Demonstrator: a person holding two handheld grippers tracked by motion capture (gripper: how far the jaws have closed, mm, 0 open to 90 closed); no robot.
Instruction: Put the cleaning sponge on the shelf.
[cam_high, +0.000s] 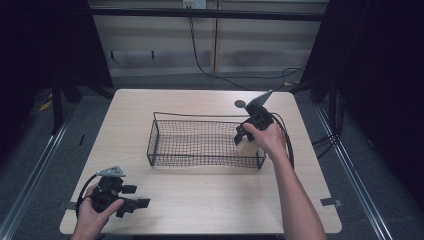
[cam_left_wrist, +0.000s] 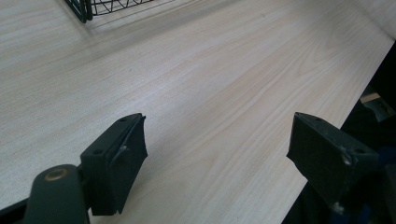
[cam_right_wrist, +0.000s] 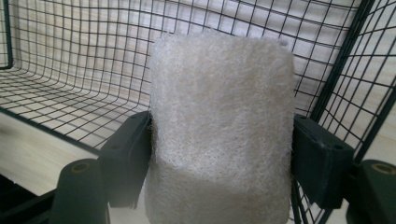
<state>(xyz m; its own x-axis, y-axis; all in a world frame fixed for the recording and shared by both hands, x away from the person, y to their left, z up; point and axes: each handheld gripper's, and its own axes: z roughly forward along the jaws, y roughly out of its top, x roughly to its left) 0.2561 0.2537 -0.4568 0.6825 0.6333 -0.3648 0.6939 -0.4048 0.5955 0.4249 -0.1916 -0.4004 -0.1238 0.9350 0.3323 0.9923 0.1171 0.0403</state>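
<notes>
A white fibrous sponge pad (cam_right_wrist: 222, 93) stands between my right gripper's (cam_right_wrist: 222, 133) jaws, which press on its two sides. It sits at the right end of a black wire basket (cam_right_wrist: 70, 56), close to the end wall. From above, the basket (cam_high: 200, 116) lies across the middle of the table, and my right gripper (cam_high: 243, 137) reaches down into its right end with the sponge (cam_high: 248, 148) under it. Near the table's front left corner, my left gripper (cam_high: 137, 196) rests low and open. Its jaws (cam_left_wrist: 217, 135) stand wide apart over bare wood, with the basket's corner (cam_left_wrist: 88, 9) farther off.
The light wooden table (cam_high: 200, 190) ends close behind my left gripper, and its edge (cam_left_wrist: 336, 126) drops to dark floor. A small dark round object (cam_high: 240, 104) lies behind the basket's right end. Cables (cam_high: 210, 70) trail across the floor behind the table.
</notes>
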